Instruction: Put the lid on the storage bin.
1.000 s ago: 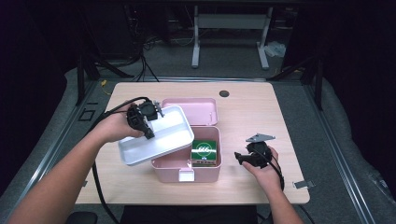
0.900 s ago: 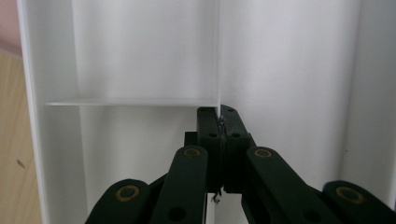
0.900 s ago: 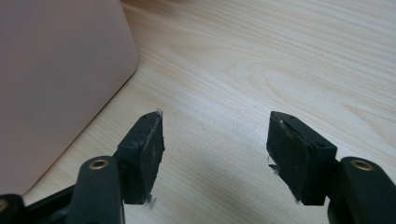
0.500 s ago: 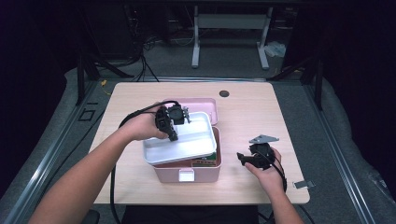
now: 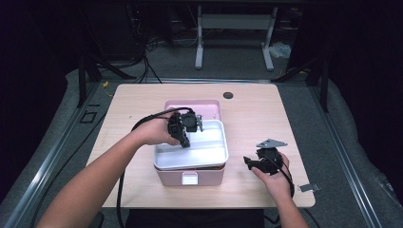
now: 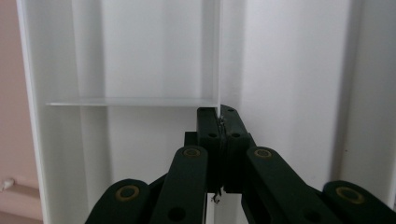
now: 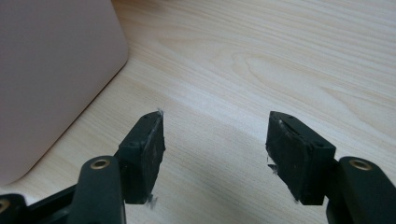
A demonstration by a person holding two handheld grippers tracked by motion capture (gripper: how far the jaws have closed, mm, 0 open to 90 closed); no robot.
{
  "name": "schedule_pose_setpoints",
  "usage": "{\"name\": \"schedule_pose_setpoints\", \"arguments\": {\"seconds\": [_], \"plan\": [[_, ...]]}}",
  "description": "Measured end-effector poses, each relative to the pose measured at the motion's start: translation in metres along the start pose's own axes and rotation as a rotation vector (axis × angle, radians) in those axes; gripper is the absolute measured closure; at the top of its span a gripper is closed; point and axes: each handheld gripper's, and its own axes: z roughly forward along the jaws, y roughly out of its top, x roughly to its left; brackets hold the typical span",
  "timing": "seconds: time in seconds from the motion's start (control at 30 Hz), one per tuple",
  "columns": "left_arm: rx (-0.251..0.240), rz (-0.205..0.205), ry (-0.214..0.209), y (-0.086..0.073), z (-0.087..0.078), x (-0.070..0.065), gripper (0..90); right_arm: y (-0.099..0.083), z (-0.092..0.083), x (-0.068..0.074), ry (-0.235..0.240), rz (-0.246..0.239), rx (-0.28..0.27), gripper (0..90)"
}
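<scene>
White tray [image 5: 192, 148] sits atop the pink box [image 5: 190, 176]; left gripper [image 5: 186, 140] pinches its thin divider wall; light, rigid, likely slippery plastic, best gripped there; right gripper [image 5: 252, 163] rests parted, empty.

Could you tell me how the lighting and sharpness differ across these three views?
High view: table evenly lit, surroundings dark. Left gripper view: white tray bright, nearly washed out. Right gripper view: pink box soft and shaded, wood grain sharper.
</scene>
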Motion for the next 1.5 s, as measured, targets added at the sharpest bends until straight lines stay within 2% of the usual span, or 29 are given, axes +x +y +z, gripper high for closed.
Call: {"name": "schedule_pose_setpoints", "arguments": {"seconds": [0.07, 0.23, 0.37, 0.67, 0.9, 1.0, 1.23, 1.37, 1.4, 1.5], "plan": [[0.009, 0.024, 0.015, 0.0, 0.002, -0.001, 88.9, 0.0, 0.0, 0.0, -0.002, 0.0, 0.001, 36.6], [0.03, 0.057, -0.008, -0.001, 0.008, -0.003, 88.9, 0.0, 0.001, 0.0, 0.006, 0.003, 0.01, 36.6], [0.036, 0.058, -0.011, 0.0, 0.013, -0.002, 88.9, 0.0, 0.001, 0.001, 0.001, -0.002, 0.004, 36.6], [0.036, 0.043, -0.015, -0.002, 0.024, -0.002, 88.3, 0.0, 0.001, -0.001, 0.007, 0.0, 0.008, 36.6], [0.016, 0.022, -0.008, -0.005, 0.024, -0.003, 86.9, 0.001, 0.002, 0.001, -0.006, -0.01, 0.003, 36.6], [0.012, 0.012, -0.002, -0.006, 0.024, -0.004, 86.7, 0.001, 0.003, 0.001, 0.003, -0.007, 0.01, 36.6], [0.018, 0.013, 0.013, -0.004, 0.025, -0.006, 86.9, 0.004, 0.006, 0.001, -0.005, -0.012, 0.01, 36.4], [0.02, 0.018, 0.019, -0.004, 0.024, -0.007, 86.9, 0.006, 0.009, 0.002, 0.028, -0.012, 0.022, 36.4], [0.019, 0.016, 0.024, -0.004, 0.024, -0.007, 86.9, 0.007, 0.011, 0.003, 0.015, -0.014, 0.023, 36.4], [0.014, 0.014, 0.031, -0.005, 0.024, -0.009, 86.8, 0.015, 0.013, 0.003, 0.025, -0.013, 0.024, 36.3]]}}
